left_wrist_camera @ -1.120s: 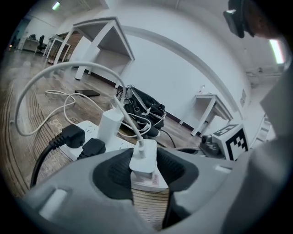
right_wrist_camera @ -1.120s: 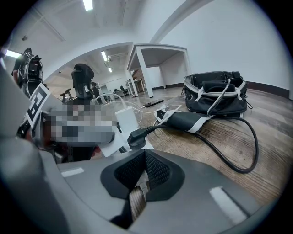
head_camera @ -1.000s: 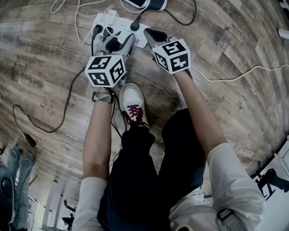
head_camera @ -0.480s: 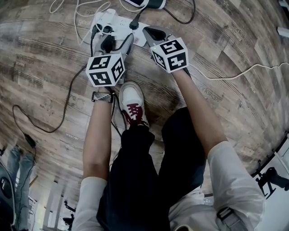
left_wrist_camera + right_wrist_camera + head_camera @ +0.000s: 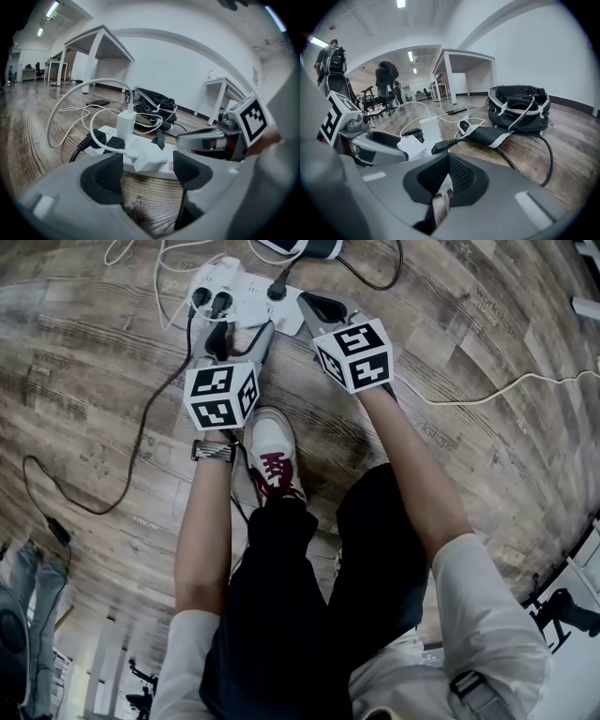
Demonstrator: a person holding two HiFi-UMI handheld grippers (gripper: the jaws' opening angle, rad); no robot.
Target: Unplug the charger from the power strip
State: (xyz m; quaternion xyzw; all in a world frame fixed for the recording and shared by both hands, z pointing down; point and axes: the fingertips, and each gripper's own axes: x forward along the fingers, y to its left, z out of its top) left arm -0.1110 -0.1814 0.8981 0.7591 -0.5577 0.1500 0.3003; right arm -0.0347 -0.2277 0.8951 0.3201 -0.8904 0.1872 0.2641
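Left gripper [image 5: 237, 334] jaws just opened wide, gripping nothing; charger [image 5: 149, 158] ahead on strip [image 5: 253, 306]. Right gripper [image 5: 319, 310] closed, empty, at strip's end.

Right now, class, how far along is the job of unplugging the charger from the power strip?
Looks done: a white charger lies on its side at the power strip's near edge, apparently unplugged. In hand: nothing; the left tool has just been opening, nothing between its jaws, while the shut right tool sits at the strip's end. Left: draw both tools back.
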